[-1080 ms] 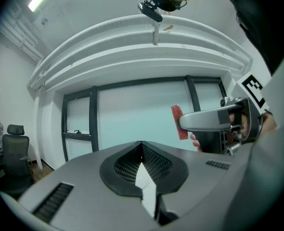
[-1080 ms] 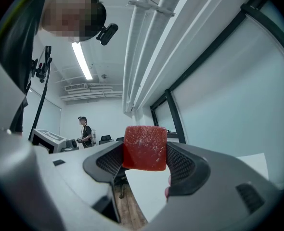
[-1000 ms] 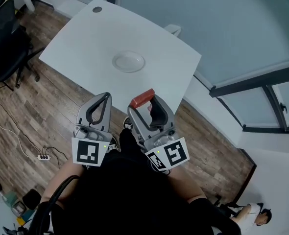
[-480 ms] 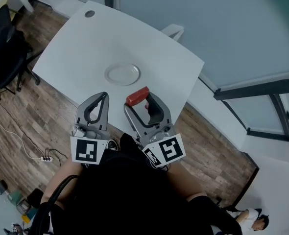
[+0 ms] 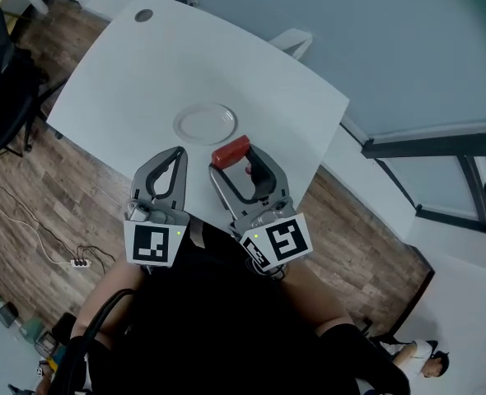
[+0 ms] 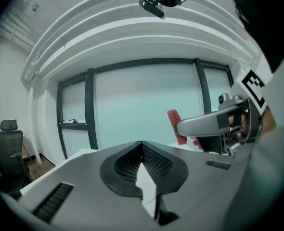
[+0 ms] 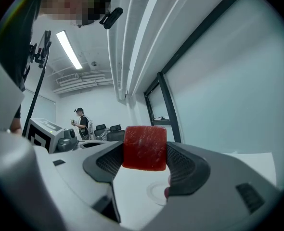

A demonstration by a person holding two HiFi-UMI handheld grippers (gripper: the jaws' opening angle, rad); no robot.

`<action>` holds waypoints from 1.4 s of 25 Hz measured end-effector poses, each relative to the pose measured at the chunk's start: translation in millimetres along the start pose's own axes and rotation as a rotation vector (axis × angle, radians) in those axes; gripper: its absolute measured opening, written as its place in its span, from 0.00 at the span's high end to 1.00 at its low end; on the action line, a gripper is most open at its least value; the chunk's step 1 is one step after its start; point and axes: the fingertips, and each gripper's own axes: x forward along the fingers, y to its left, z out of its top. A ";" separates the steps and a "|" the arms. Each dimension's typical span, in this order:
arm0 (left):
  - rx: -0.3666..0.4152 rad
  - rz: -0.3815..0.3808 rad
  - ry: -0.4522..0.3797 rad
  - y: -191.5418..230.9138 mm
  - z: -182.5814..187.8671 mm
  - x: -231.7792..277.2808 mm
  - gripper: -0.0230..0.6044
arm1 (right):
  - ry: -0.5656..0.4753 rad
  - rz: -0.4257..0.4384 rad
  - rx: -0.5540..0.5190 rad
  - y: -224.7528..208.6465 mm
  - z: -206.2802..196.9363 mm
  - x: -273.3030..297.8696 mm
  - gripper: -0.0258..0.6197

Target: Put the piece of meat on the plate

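Here, the right gripper [image 5: 231, 158] clamps a red, marbled block of meat [image 5: 231, 151] between dark, dimpled pads [image 7: 108, 162]. It is held above the smooth white table [image 5: 251, 64], just beside a shallow round plate [image 5: 204, 123]. The pale plate barely stands out from the tabletop. The left gripper [image 5: 175, 155] is empty, its jaws pressed together.

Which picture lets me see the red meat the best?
The right gripper view: the meat sits big in the middle, squeezed in the right claw. The head view shows it small, from above, near the plate. The left gripper view shows only a thin red strip.
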 end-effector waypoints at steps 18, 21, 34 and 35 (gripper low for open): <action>-0.001 -0.054 0.055 33.4 -45.8 55.4 0.97 | 0.158 -0.089 0.001 -40.0 -55.3 62.1 0.53; 0.001 -0.061 0.070 33.8 -54.3 61.9 0.97 | 0.204 -0.090 -0.010 -45.5 -67.7 70.4 0.53; 0.012 -0.071 0.149 44.4 -95.5 84.0 0.97 | 0.395 -0.085 -0.034 -61.2 -121.8 106.7 0.53; 0.010 -0.072 0.153 45.3 -97.5 85.6 0.97 | 0.411 -0.085 -0.034 -62.4 -125.6 109.6 0.53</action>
